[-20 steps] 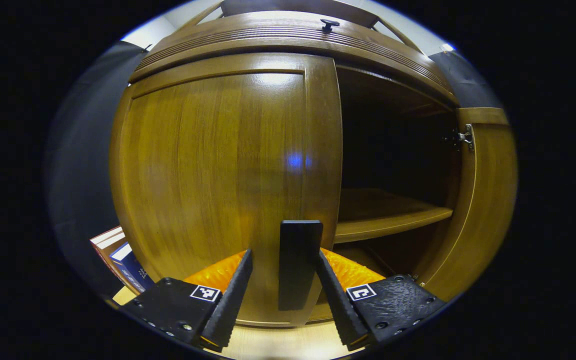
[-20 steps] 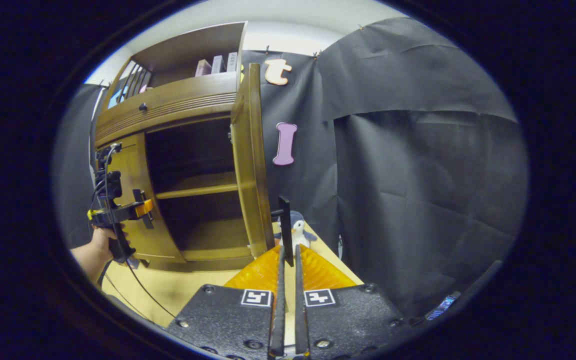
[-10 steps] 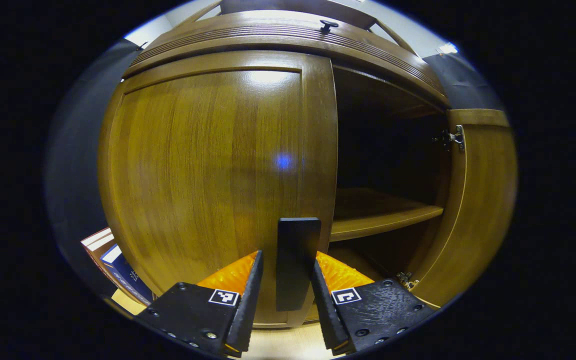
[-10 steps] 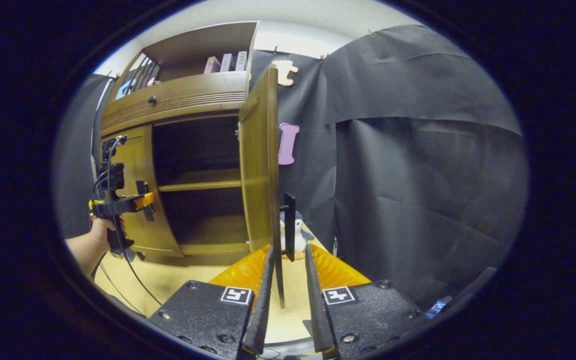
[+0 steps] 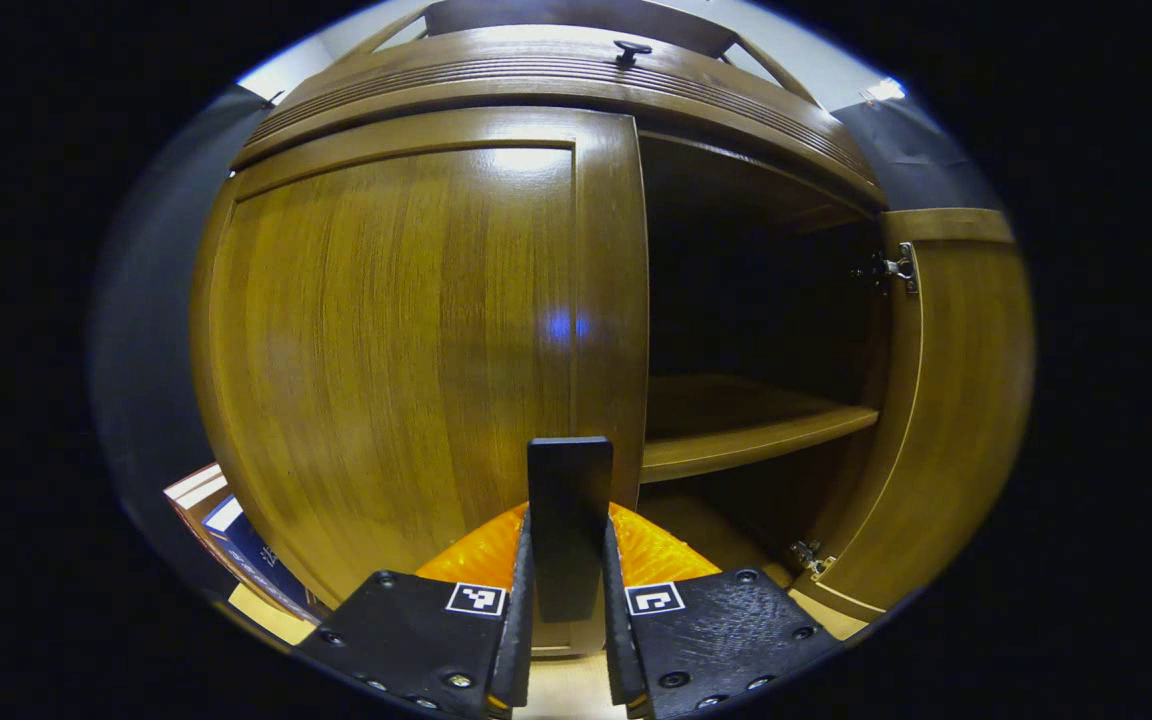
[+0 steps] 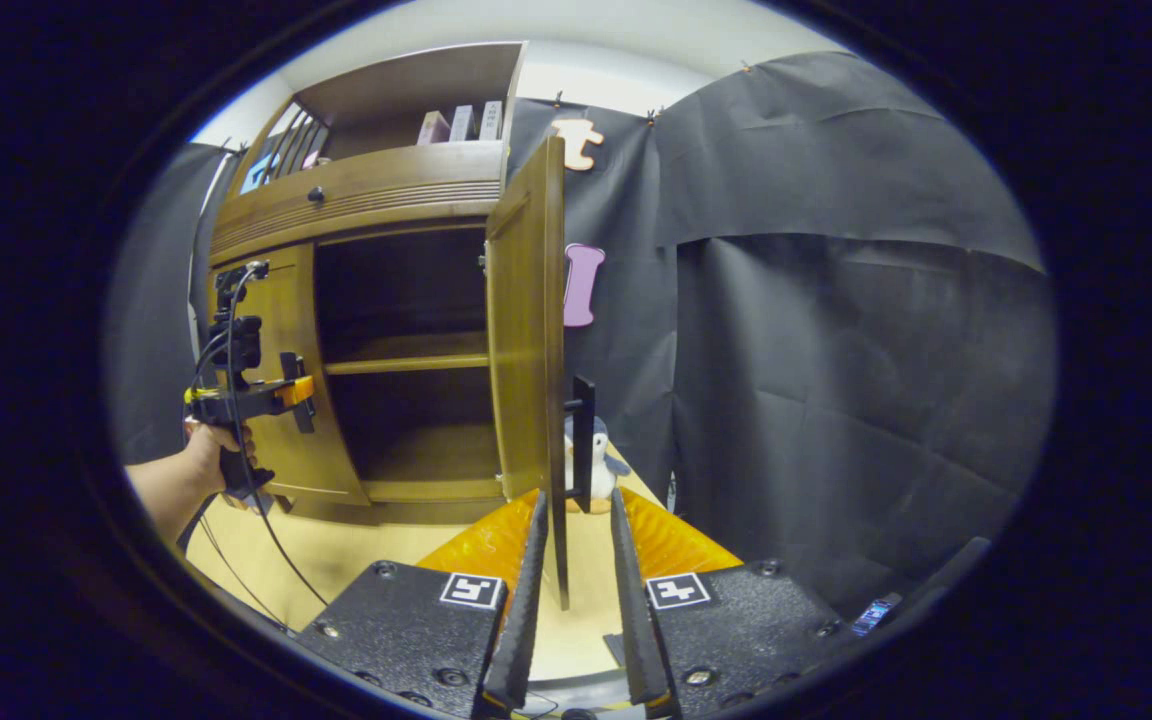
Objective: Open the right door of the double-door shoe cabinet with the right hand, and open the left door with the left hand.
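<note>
Left gripper view: the left gripper [image 5: 566, 610] has its 2 fingers pressed on the dark handle [image 5: 568, 520] of the left door [image 5: 406, 350], which looks closed against the cabinet [image 5: 556, 75]. Beside it the right door [image 5: 946, 400] stands swung out, showing a shelf [image 5: 746, 440]. Right gripper view: the right gripper [image 6: 568, 600] has a narrow gap between its fingers, which straddle the open door's edge without clearly touching it. Behind that door's handle [image 6: 584, 440] stands a penguin toy [image 6: 598, 465]. A hand [image 6: 211, 455] holds the other gripper at the left door.
</note>
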